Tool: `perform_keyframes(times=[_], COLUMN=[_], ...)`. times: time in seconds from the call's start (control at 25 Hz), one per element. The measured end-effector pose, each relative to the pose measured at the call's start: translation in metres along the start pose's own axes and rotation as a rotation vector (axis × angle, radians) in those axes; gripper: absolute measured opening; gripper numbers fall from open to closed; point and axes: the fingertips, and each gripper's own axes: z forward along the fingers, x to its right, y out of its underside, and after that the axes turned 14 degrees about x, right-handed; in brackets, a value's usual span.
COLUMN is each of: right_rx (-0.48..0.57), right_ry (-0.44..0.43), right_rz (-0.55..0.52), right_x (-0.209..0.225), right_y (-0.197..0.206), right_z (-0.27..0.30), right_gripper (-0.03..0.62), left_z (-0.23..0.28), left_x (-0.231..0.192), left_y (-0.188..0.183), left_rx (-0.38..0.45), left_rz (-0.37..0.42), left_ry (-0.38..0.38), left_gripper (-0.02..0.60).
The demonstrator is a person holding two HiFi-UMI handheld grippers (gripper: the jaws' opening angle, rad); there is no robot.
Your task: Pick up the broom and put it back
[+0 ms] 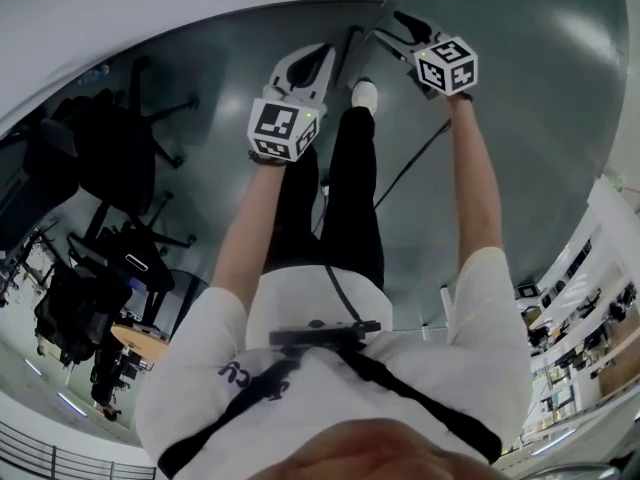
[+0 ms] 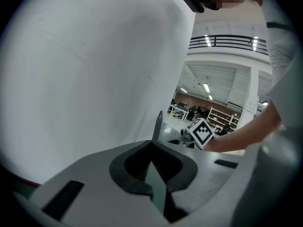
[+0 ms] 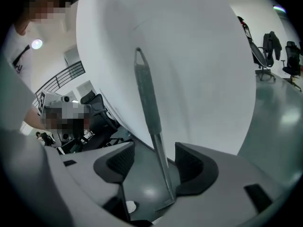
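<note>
My right gripper (image 3: 154, 150) stood open, its two dark ribbed pads well apart. The broom (image 3: 147, 98) rose between them, and neither pad pressed on it. Only its shaft showed: one slim round rod, bare bright metal low down, with a matte grey grip sleeve above that tapered to a blunt point. It stood in front of the smooth white wall (image 3: 203, 65) (whether the tip touched it, I couldn't tell).

My left gripper (image 2: 151, 148) was closed, its dark pads meeting at their tips in a narrow V. It was near the right one. Both shells were pale grey moulded plastic, smooth and rounded.

In the head view I counted two marker cubes (image 1: 285, 128), one per gripper, white with black squares. There was one white shoe (image 1: 365, 94) on the glossy grey floor (image 1: 530, 138). I could make out two black chairs (image 1: 110, 148) off to the left.
</note>
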Motion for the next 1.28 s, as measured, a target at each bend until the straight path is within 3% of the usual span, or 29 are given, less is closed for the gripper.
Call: perform_keyframes(times=[0.12, 0.44, 0.56, 0.68, 0.8, 1.28], right_rx=[-0.038, -0.156, -0.188, -0.2, -0.199, -0.071], right_ry=[-0.059, -0.171, -0.147, -0.127, -0.05, 0.384], right_rz=[-0.014, -0.173, -0.213, -0.226, -0.224, -0.121], right_x=[0.004, 0.004, 0.008, 0.007, 0.005, -0.034], right_y=[0.01, 0.025, 0.029, 0.031, 0.031, 0.015], right_z=[0.012, 0.026, 0.032, 0.033, 0.027, -0.037], right_gripper=[0.255, 0.25, 0.095, 0.095, 0.095, 0.095], left_z=[-0.002, -0.014, -0.018, -0.021, -0.029, -0.061], left_x=[0.003, 0.011, 0.01, 0.011, 0.008, 0.006], left_y=[0.004, 0.019, 0.022, 0.023, 0.02, -0.017], left_rx=[-0.015, -0.043, -0.05, -0.051, -0.047, -0.022], left_rz=[0.009, 0.023, 0.012, 0.003, -0.004, -0.025], left_ry=[-0.002, 0.003, -0.004, -0.009, -0.022, -0.037], left_gripper=[0.009, 0.009, 0.009, 0.009, 0.009, 0.009])
